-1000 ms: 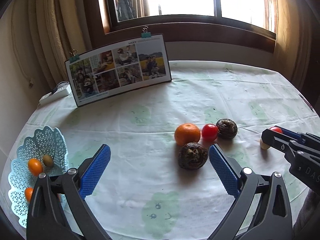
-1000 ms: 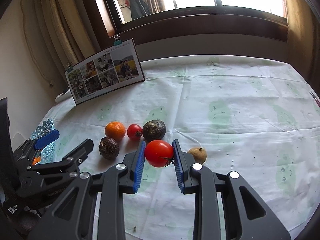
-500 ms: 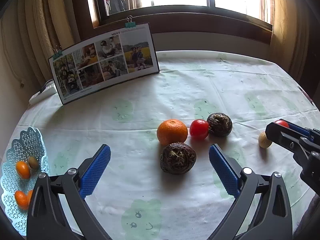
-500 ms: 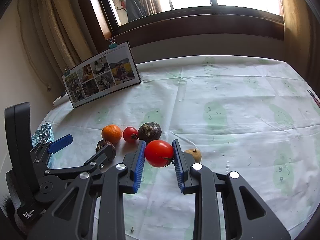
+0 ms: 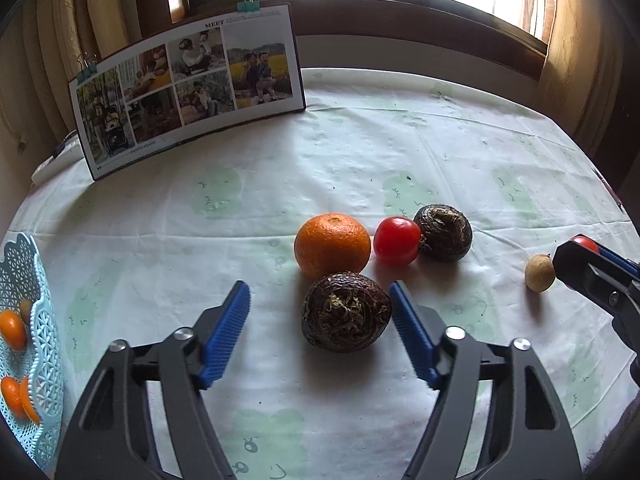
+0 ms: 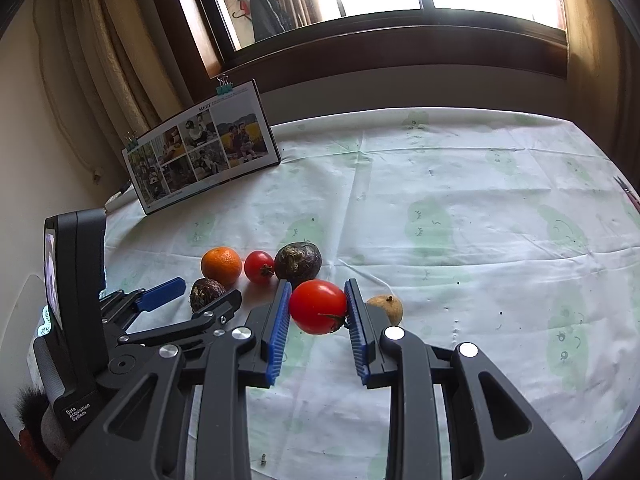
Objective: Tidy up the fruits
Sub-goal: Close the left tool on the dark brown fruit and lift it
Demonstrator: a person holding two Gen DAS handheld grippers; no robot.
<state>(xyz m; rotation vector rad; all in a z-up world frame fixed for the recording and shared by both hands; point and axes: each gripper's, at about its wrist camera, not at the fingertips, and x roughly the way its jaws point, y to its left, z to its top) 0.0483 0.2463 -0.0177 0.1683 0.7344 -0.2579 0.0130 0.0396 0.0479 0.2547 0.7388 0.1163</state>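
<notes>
My left gripper [image 5: 320, 294] is open, its blue pads either side of a dark wrinkled passion fruit [image 5: 346, 311] on the tablecloth. Behind it lie an orange [image 5: 332, 244], a small red tomato [image 5: 397, 241] and a second dark passion fruit [image 5: 443, 232]. My right gripper [image 6: 318, 286] is shut on a red tomato [image 6: 318, 306], held just above the cloth. A small tan fruit [image 6: 385, 308] lies right beside its right finger. The light blue lattice basket [image 5: 24, 288] at the far left holds several small orange fruits [image 5: 12, 330].
A photo calendar [image 5: 188, 84] held by binder clips stands at the back left near a white power strip [image 5: 48, 164]. The round table [image 6: 480, 220] ends at the window wall and curtains. The left gripper's body [image 6: 80, 300] sits close on the right gripper's left.
My left gripper has moved forward and right, bringing the near passion fruit between its pads; the basket has slid toward the left edge. The right gripper still holds the tomato, drifting slightly.
</notes>
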